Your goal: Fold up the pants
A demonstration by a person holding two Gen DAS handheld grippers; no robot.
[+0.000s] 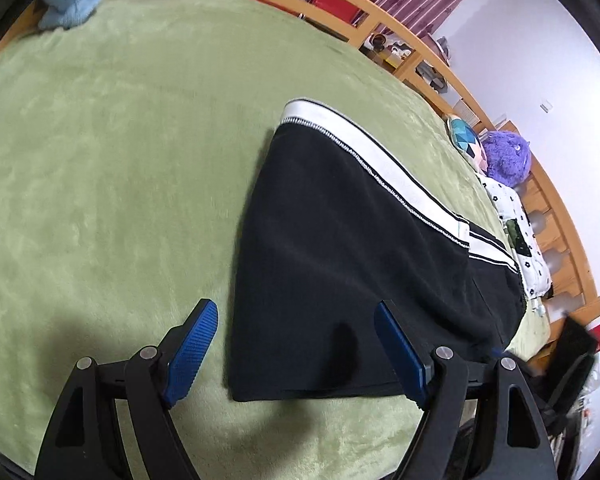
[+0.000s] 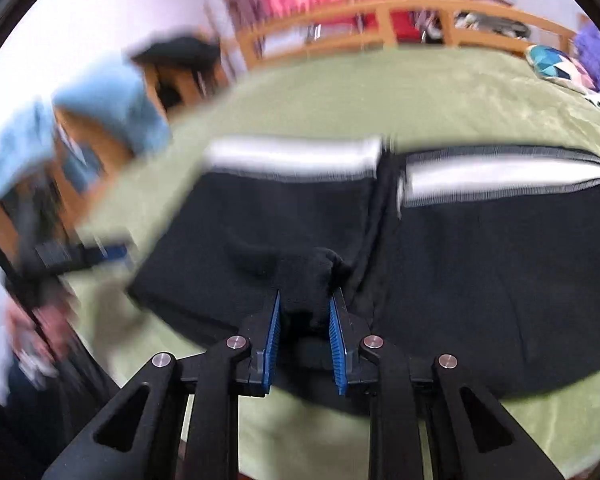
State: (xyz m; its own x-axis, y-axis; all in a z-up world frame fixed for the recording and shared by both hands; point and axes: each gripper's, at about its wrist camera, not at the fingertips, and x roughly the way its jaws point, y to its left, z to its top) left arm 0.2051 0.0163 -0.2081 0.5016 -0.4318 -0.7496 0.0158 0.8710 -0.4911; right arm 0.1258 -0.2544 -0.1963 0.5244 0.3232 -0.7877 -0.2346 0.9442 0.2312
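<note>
Pants (image 1: 340, 264) lie flat on the green blanket (image 1: 120, 140), black with a white side stripe (image 1: 364, 144), already doubled over by the look of it; the hem end sits nearest us.

Step in hand, as we read it: pick up the near edge with both grippers and carry it over for the next fold.

- Right gripper (image 2: 305, 320): jaws narrowed onto a bunched tuft of black fabric, both pads pressing it. That's a grasp, but the bunch looks thick, so we may have more than one layer. This view is smeared, so no detail beyond that.
- Left gripper (image 1: 300, 340): jaws wide apart, hanging over the hem corner, one pad over the blanket, the other over the cloth. Nothing held.

To do it well:
- Left should bite the corner and take all layers.
- Lift both ends evenly, or the fold skews.
- Line the stripe edges up before letting go.
</note>
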